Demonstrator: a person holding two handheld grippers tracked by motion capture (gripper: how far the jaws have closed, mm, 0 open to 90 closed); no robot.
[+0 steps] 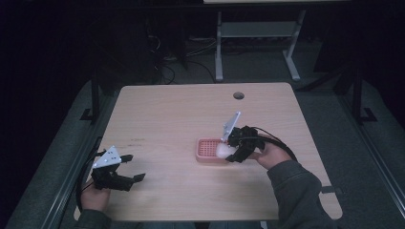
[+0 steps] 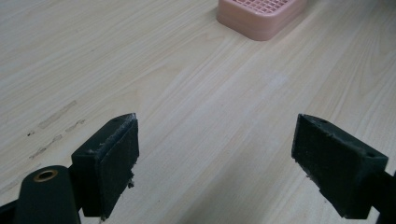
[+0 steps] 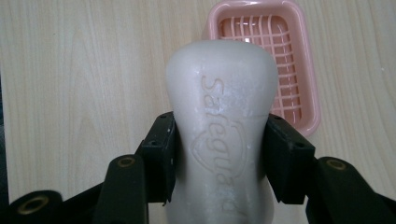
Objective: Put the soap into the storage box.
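Two grippers on a wooden table (image 1: 167,114); right gripper (image 3: 219,154) clamped on white soap bar (image 3: 219,93), pink soap dish (image 3: 299,60) at one o'clock beneath; left gripper (image 1: 131,167) at seven o'clock, jaws apart, holding nothing

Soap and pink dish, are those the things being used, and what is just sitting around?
Being used:
- white soap bar, clamped in the right tool
- pink soap dish, just below it

Just sitting around:
- left tool, open over bare table
- desk frame on the floor behind

A pale wooden table (image 1: 167,114) (round cable hole (image 1: 239,95) near its far edge) stands on grey floor (image 1: 344,119).
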